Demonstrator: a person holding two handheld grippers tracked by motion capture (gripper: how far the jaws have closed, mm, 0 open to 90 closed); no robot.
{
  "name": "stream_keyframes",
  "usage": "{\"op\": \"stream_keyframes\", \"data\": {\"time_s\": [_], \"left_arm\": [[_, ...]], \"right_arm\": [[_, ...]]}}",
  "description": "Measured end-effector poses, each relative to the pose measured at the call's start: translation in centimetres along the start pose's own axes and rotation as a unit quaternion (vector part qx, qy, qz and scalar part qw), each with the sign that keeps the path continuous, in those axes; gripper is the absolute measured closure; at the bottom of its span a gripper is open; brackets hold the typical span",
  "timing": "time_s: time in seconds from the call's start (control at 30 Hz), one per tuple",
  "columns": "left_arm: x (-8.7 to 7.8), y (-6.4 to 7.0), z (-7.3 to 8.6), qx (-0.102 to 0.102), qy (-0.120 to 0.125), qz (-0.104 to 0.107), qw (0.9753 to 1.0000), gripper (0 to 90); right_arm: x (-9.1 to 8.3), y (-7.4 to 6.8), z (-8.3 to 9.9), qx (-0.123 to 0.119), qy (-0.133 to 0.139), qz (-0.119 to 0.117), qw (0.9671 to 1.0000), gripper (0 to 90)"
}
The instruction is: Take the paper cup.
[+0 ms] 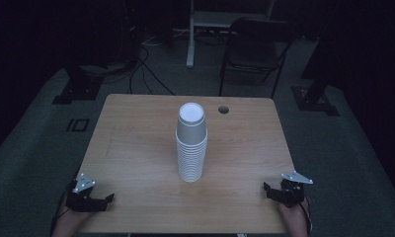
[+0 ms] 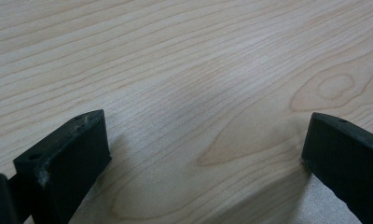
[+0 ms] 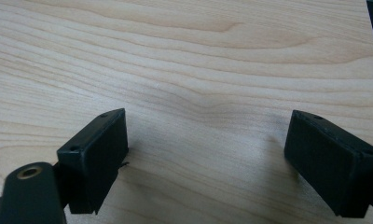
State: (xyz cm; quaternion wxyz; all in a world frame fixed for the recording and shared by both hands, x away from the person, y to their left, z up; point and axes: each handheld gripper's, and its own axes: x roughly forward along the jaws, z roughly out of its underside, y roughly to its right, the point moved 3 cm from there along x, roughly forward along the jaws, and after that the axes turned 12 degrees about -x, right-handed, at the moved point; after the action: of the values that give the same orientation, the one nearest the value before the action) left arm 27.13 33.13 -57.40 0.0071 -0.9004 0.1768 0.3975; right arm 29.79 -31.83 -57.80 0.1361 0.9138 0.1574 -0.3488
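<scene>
A tall stack of white paper cups (image 1: 191, 143) stands upside down near the middle of the wooden table (image 1: 136, 143). My left gripper (image 1: 89, 198) rests at the table's near left corner, well apart from the stack. My right gripper (image 1: 283, 191) rests at the near right corner. In the left gripper view my left gripper (image 2: 205, 140) has its jaws wide apart over bare wood. The right gripper view shows my right gripper (image 3: 208, 135) open too, with nothing between its fingers (image 3: 96, 154).
A round cable hole (image 1: 223, 109) sits in the table's far right part. Behind the table stand a dark folding chair (image 1: 255, 49) and a white desk leg (image 1: 190, 34). Cables run over the grey carpet at the far left.
</scene>
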Motion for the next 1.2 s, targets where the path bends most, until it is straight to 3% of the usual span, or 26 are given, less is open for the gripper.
{"op": "stream_keyframes", "data": {"time_s": [0.63, 0.97, 1.2], "left_arm": [[0.1, 0.1, -0.3, 0.007, -0.01, 0.007, 0.9999, 0.9], [0.1, 0.5, -0.9, 0.006, -0.017, 0.033, 0.9993, 1.7], [0.1, 1.2, -1.8, 0.008, -0.006, 0.046, 0.9989, 1.7]], "right_arm": [[0.0, 0.0, 0.0, 0.0, 0.0, -0.001, 1.0, 12.7], [0.0, 0.0, 0.0, 0.0, 0.0, -0.001, 1.0, 12.7], [0.0, 0.0, 0.0, 0.0, 0.0, -0.001, 1.0, 12.7]]}}
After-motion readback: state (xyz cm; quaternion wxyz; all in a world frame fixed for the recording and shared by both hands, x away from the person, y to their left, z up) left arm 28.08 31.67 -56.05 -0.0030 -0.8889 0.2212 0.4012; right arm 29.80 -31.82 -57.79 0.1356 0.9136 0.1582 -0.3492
